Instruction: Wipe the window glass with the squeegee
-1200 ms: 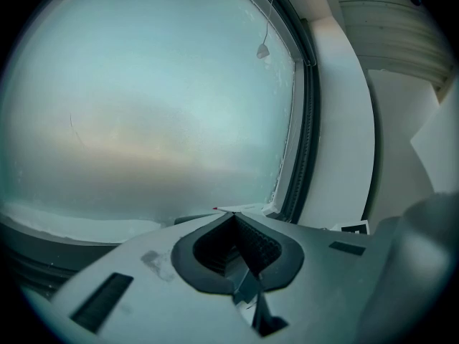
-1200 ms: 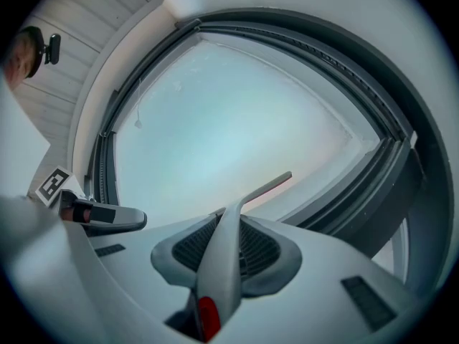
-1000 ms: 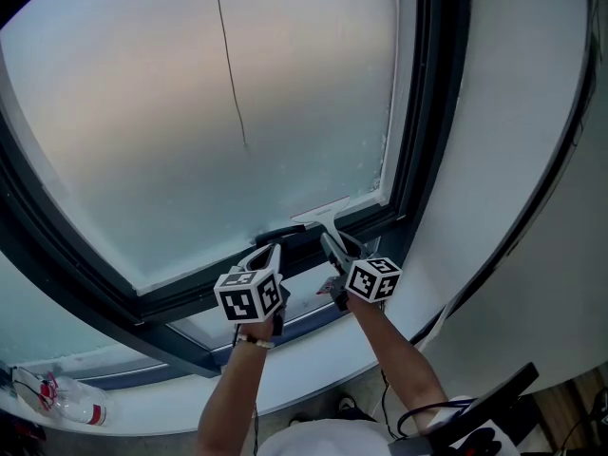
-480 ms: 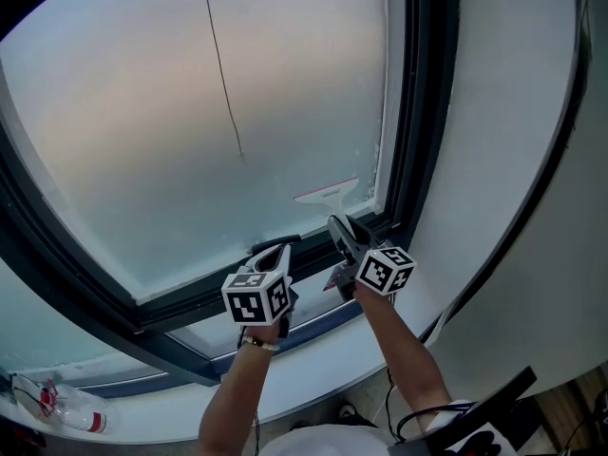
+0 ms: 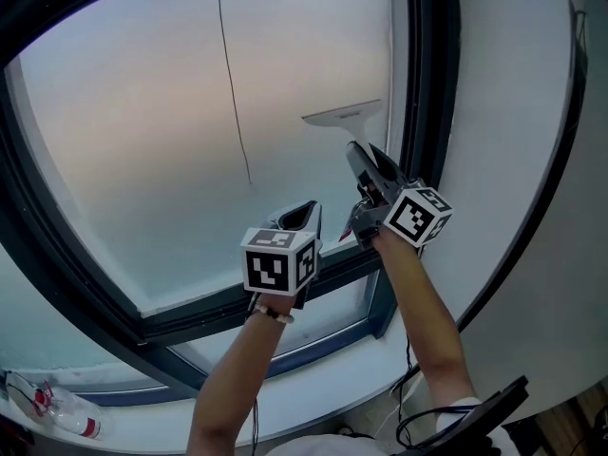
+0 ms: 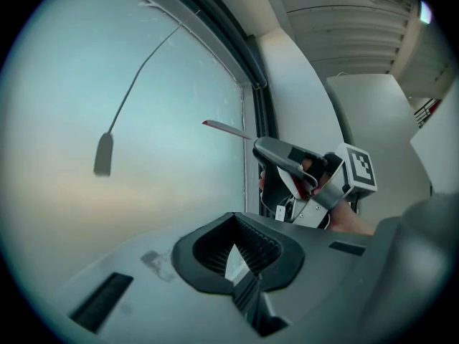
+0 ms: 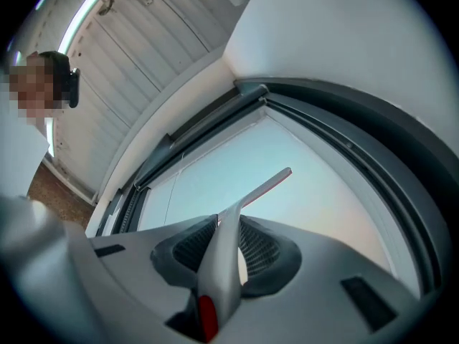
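White window sill, lower edge of the head view

The sill [image 5: 323, 395] runs as a pale curved band along the bottom of the frame, just under the dark window frame [image 5: 190, 316]. One thing lies directly on it: a clear plastic bottle [image 5: 52, 408] with a red label, on its side at the lower left of the frame, close to the foot of the window frame. At the lower right corner a small patch of brown floor [image 5: 591, 414] shows.

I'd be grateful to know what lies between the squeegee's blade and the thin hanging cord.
Only bare, frosted window glass: the head view shows nothing on the stretch between the squeegee and the cord.
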Demonstrator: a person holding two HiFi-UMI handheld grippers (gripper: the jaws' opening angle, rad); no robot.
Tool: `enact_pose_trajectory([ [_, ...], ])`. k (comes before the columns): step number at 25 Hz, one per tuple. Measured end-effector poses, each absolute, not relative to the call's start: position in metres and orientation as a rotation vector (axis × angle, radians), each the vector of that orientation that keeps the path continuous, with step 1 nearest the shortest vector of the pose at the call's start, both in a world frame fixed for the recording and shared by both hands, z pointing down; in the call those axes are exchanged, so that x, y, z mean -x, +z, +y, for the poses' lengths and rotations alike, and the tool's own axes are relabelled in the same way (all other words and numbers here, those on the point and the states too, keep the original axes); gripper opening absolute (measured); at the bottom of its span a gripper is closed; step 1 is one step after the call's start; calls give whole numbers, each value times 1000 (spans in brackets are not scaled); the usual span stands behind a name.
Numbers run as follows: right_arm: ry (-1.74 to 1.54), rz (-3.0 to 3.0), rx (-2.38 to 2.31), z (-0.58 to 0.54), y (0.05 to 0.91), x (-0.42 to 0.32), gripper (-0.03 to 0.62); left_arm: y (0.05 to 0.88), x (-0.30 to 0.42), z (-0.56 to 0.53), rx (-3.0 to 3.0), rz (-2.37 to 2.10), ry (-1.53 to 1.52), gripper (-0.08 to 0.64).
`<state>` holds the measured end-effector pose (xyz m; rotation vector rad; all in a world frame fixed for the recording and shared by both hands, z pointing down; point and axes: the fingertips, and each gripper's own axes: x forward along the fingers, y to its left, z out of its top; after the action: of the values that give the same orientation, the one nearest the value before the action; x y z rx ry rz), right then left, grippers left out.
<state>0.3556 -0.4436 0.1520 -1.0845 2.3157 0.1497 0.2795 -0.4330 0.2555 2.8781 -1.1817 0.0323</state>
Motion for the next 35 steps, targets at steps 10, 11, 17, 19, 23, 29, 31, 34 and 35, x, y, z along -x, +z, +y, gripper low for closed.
enact_pose_trajectory([
  [10,290,2291,875,-449,1,-352,78,162,-277,-450,-2959,-1349,-81,0],
  [11,278,2289,861,-452,-9,-353,78,158,-276,-450,-2960,-1352,-90,0],
  [17,255,2290,786,-470,-63,-346,78,155,-268,-458,-2936,-1388,-115,0],
  [19,235,2284,766,-472,-74,-346,78,155,-269,-459,-2930,-1384,-122,0],
  [23,245,2276,768,-477,-83,-342,78,154,-269,-466,-2935,-1400,-110,0],
  [29,188,2280,792,-491,-83,-344,78,151,-270,-469,-2928,-1377,-119,0],
  [31,174,2292,800,-492,-84,-343,77,151,-272,-467,-2926,-1361,-118,0],
  [34,181,2291,826,-493,-69,-345,74,166,-274,-467,-2926,-1348,-101,0],
  [35,181,2289,825,-494,-61,-347,74,175,-274,-468,-2924,-1348,-96,0],
])
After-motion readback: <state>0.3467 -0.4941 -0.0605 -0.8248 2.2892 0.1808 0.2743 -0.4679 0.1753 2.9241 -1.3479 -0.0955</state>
